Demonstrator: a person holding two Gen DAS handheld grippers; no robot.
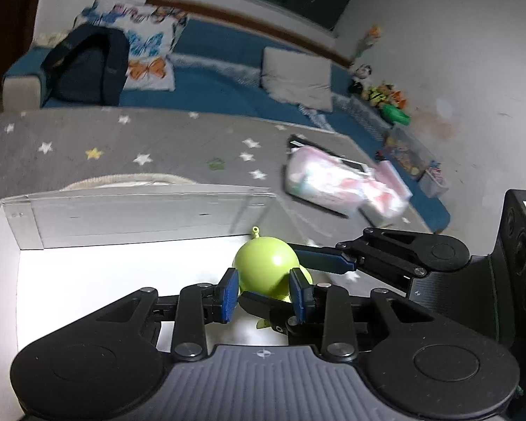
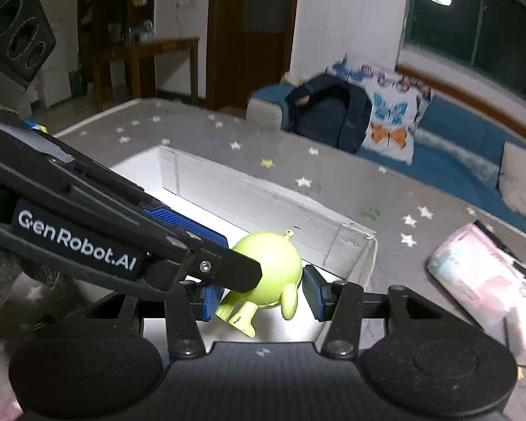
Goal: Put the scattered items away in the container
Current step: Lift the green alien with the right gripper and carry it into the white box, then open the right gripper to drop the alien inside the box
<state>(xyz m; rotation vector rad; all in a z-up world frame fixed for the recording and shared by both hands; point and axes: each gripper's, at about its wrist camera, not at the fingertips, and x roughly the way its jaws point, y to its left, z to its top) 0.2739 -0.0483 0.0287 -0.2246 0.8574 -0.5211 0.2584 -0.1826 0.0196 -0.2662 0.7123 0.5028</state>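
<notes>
Both grippers crowd the green toy (image 1: 264, 268) over the white box (image 1: 87, 280). Left gripper (image 1: 264, 294) clamps it; right gripper (image 2: 263, 293) jaws stand apart. Collision may dislodge it.

Both claws crowd the green toy (image 1: 264, 268); box wall (image 1: 140, 217) blocks beyond.

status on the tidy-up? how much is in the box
Done: nothing visibly settled in the white box. In hand: the green toy figure sits between both the left hand-held gripper and right hand-held gripper, over the box interior; which one bears it is unclear. Left: release it, then the pink packet on the star-patterned mat.
</notes>
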